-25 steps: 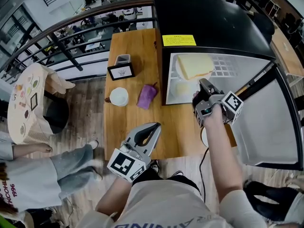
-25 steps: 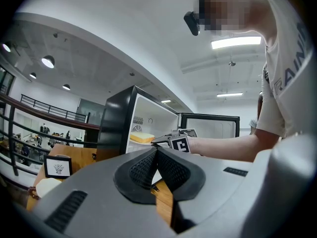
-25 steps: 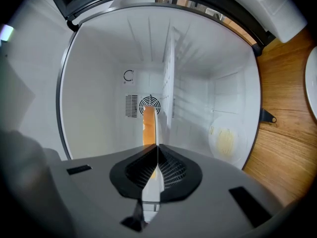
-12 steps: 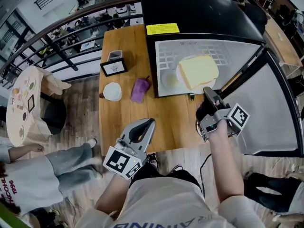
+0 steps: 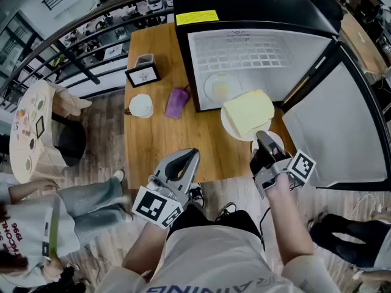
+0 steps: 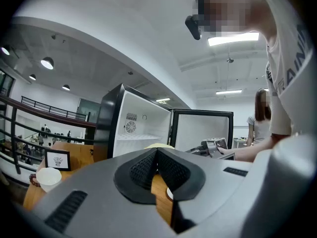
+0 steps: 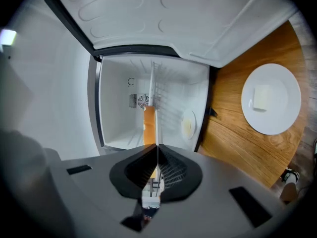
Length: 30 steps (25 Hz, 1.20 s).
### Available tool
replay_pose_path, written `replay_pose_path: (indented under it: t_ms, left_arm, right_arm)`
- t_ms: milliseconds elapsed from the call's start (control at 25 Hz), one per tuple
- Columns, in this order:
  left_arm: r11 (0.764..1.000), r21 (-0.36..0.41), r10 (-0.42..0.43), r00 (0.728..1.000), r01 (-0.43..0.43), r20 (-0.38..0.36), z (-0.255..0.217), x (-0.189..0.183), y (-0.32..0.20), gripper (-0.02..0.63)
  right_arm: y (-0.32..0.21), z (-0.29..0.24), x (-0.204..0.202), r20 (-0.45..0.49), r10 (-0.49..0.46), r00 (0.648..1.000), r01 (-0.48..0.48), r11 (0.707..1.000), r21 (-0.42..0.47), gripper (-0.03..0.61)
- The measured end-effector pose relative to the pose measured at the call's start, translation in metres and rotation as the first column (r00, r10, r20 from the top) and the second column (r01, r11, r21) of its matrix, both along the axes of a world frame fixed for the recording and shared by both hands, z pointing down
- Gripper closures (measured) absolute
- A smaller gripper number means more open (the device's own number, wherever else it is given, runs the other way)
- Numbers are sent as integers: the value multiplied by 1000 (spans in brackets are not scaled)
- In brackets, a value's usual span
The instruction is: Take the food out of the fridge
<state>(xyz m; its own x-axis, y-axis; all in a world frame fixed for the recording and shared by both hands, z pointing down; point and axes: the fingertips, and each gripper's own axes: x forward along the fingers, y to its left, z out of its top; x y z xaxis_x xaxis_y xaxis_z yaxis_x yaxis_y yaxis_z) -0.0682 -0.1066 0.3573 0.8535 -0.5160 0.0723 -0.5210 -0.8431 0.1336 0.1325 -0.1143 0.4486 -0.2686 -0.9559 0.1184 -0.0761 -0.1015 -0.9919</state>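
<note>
Whereas the right gripper [image 7: 156,148] sees its plate [image 7: 154,100] edge-on, overhead shows bread [image 5: 247,112].

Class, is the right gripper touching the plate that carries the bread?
Touching. The right gripper view shows the right gripper shut on the plate, seen edge-on.

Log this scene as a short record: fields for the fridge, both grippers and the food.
fridge: door open, stands on wooden table
right gripper: shut on rim of held plate carrying bread, just outside the opening
left gripper: shut, empty
inside fridge: small plate
on table: second plate, white cup
</note>
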Motion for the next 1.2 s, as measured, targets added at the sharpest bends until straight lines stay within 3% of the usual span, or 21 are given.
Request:
replay_pose_path:
  t_ms: [840,1200]
  left_arm:
    - [998,-47,-38,998,41,54,43,-24,33,606]
    - [997,-62,-32,998,35,53,49,-28,35,606]
  right_arm:
    - [49,152,-43,26,-92,995,95,976,-196,551]
    - [62,181,-47,19,-100,995,102,961,-256,551]
